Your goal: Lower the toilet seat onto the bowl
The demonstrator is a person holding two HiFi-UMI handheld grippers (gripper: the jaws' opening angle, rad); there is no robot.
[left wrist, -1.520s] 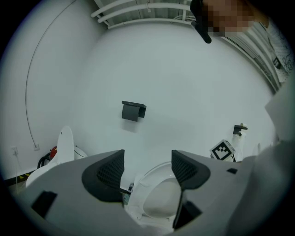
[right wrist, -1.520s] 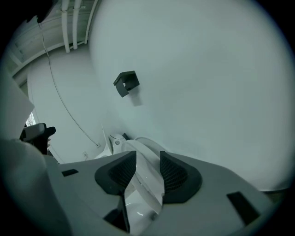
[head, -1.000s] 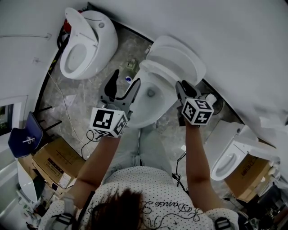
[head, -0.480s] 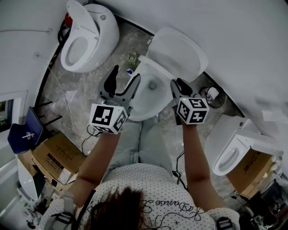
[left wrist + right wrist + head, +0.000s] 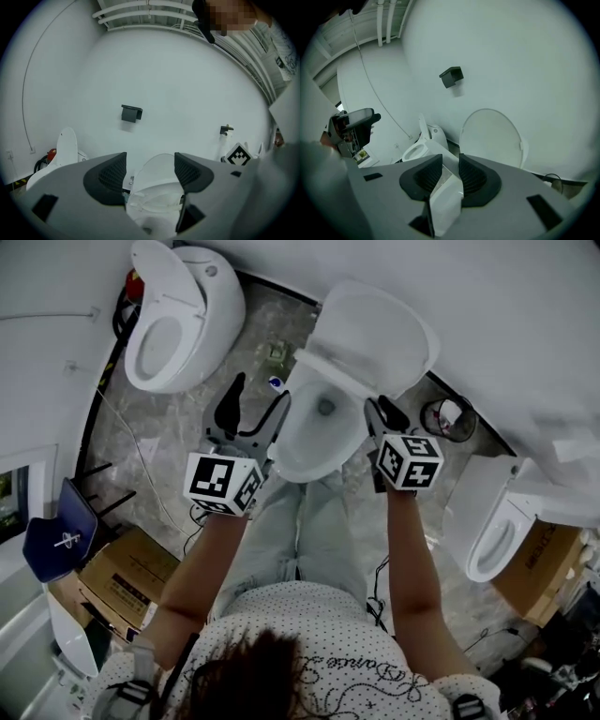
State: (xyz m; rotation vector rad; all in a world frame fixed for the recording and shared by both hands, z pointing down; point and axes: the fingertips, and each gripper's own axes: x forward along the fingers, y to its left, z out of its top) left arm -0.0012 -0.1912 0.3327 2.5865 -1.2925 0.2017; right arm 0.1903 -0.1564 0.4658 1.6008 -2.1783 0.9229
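Toilet seat (image 5: 380,329) is up, standing on end with the lid against the wall (image 5: 525,324). Seat and lid cannot be told apart from here. Bowl (image 5: 314,460) is uncovered below it.

Left claw (image 5: 255,411): jaws wide apart, nothing between the pads. Its own view frames the raised seat (image 5: 161,164) dead ahead through the gap, well clear of the tips.

Right claw (image 5: 384,412): jaws drawn to a narrow slot, pads not meeting. White porcelain of the bowl shows through the slot in the right gripper view. No sign the pads press on it, so read as empty. The seat (image 5: 490,136) lies ahead of this claw, off to its right and higher than the tips.

Key relation: the claws flank the bowl, one each side. The seat sits beyond and above both, its long axis running from hinge up to free edge. Right claw looks nearer the seat's side edge.

Judgement: seat not yet touched. Next move needs a claw over the free edge, then a slow draw forward and down, lest it slam.
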